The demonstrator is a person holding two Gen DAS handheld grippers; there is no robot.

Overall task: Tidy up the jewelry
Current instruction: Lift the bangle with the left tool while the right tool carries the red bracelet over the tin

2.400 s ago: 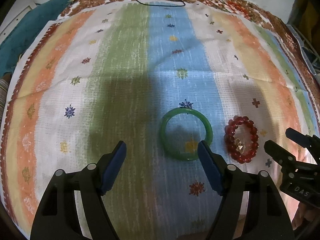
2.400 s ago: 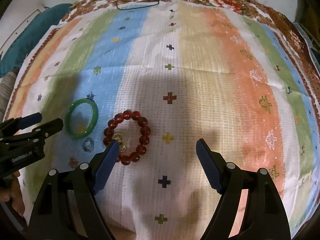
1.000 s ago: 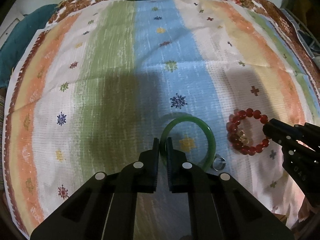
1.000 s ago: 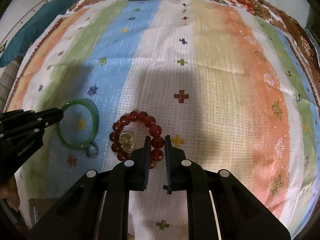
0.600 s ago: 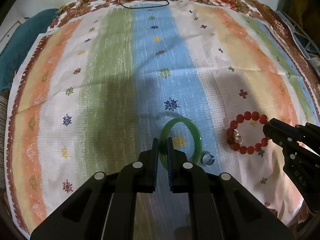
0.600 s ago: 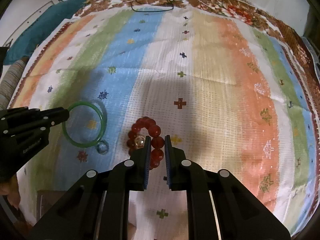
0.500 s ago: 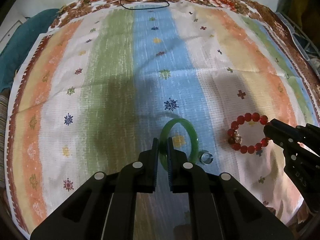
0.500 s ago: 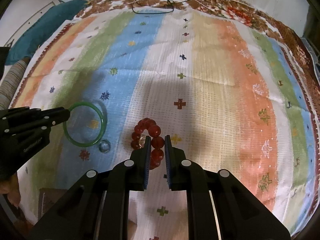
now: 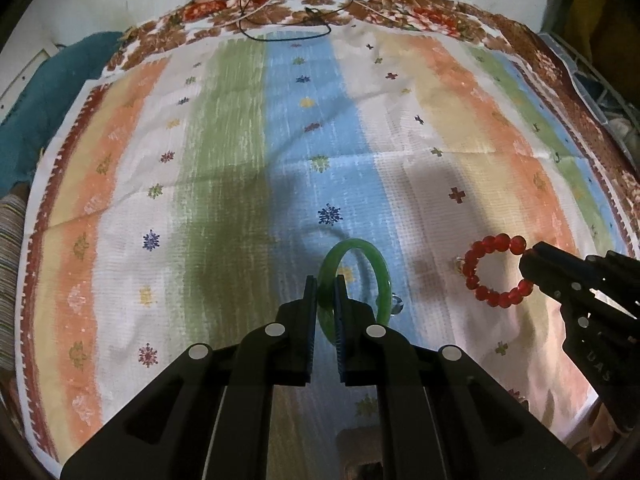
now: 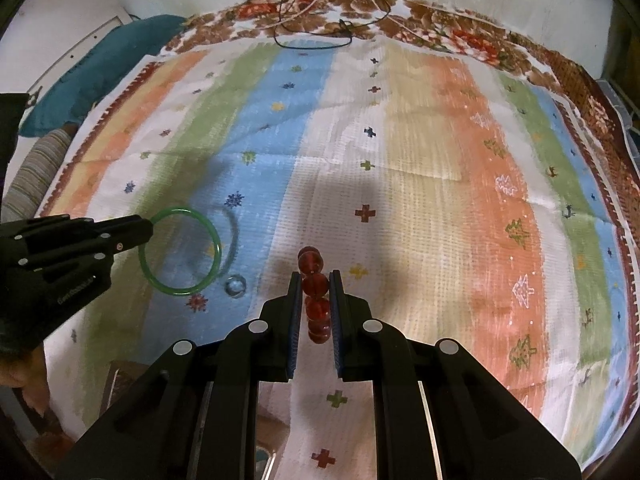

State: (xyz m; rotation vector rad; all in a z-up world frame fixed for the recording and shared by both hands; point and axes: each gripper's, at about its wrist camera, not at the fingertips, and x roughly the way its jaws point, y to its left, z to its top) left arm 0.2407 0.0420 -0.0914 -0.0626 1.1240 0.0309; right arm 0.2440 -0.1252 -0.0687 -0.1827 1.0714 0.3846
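1. Left gripper (image 9: 325, 300), nearest in the left wrist view: its fingers (image 9: 309, 320) are drawn narrow and pinch the near edge of the green bangle (image 9: 380, 280). The bangle stands tilted up from the cloth, its far arc over the blue stripe.
2. Right gripper (image 10: 315, 300), nearest in the right wrist view: its fingers (image 10: 294, 320) are drawn narrow and clamp the red bead bracelet (image 10: 314, 284) edge-on, so the beads stack in a line between the pads. In the left wrist view the same bracelet (image 9: 494, 270) appears as an open loop hanging from the tip of the right gripper (image 9: 532, 258), off the cloth.
3. Small clear ring (image 10: 235, 285): lies on the blue stripe just beside the bangle's lower right edge; in the left wrist view it is partly hidden behind the bangle (image 9: 396, 302).
4. Bangle from the right wrist view (image 10: 180, 250): held at its left edge by the left gripper (image 10: 140, 228), with its curved shadow cast on the cloth to the right.
5. Striped cloth (image 9: 224, 168): spread beneath both grippers, with bands of orange, green, blue and white and small flower and cross motifs. The surface it covers cannot be identified.
6. Floral brown border (image 10: 452, 40): at the far edge of the cloth, where a thin dark cord (image 10: 312, 44) lies in a loop.
7. Teal fabric (image 10: 104, 64): bunched beyond the cloth's far left corner.
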